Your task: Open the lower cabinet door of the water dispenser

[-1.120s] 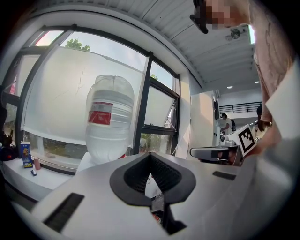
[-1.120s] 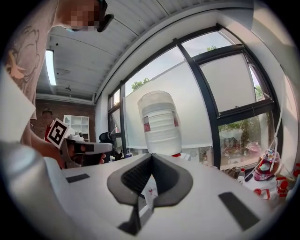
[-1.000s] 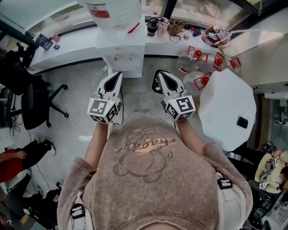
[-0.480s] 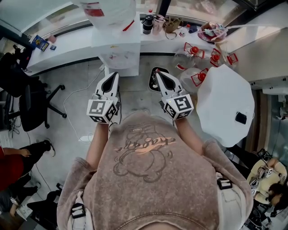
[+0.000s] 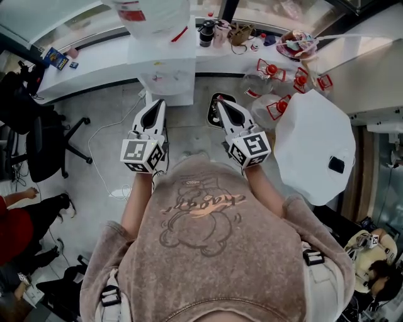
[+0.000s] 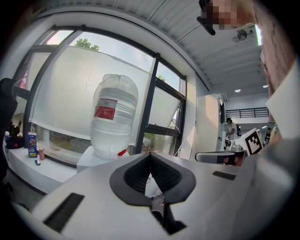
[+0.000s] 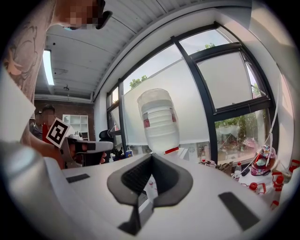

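Water dispenser (image 5: 167, 63) stood against the white ledge (image 5: 94, 69) under the window, a large water bottle (image 5: 151, 16) upturned on top, and its lower cabinet door, seen steeply from above, showed no leaf swung outward, so it read as shut. Nearest to hand, the left gripper (image 5: 158, 104) had its jaws brought together on nothing: in the left gripper view the ribbed pads met at their tips with only the dispenser's pale body and the bottle (image 6: 115, 117) beyond them. The right gripper (image 5: 221, 102) was likewise closed and empty, its own view showing the pads touching at the tip under the bottle (image 7: 159, 119). Both were held about level in front of the person's chest, pointing toward the dispenser but apart from it, with bare floor between their tips and its front. Farther out, a grey cable (image 5: 104, 163) trailed over the floor at left beside an office chair (image 5: 47, 148), spare bottles with red caps (image 5: 277, 78) lay at right, and a white table (image 5: 315, 151) stood near the right arm. By my judgement the task had hardly begun: the approach, the opening of a gripper, the taking of the door's edge or handle and the pull outward all remained.
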The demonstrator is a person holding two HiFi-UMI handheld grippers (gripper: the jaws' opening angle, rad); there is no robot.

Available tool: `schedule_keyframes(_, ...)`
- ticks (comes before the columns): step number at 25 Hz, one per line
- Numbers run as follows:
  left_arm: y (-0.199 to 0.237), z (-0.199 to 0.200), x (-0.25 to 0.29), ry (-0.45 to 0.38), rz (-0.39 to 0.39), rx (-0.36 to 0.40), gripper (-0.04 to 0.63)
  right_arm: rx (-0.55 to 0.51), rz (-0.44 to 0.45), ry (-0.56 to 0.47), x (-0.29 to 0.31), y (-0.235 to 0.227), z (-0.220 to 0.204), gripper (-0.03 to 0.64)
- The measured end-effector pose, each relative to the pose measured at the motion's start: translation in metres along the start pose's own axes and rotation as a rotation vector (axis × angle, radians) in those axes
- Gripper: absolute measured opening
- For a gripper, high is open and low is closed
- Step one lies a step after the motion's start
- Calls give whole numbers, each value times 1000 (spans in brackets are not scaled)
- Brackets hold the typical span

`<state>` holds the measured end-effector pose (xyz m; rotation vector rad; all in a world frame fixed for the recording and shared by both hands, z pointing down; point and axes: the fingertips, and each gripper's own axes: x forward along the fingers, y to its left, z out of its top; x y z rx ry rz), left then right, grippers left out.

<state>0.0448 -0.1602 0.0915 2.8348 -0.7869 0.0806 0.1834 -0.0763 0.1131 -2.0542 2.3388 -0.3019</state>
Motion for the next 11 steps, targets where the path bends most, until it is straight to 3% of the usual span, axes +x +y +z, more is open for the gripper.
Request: schedule_keyframes(11, -8, 2, -2, -10, 0, 7, 12, 7, 10, -19, 1, -1, 4, 6)
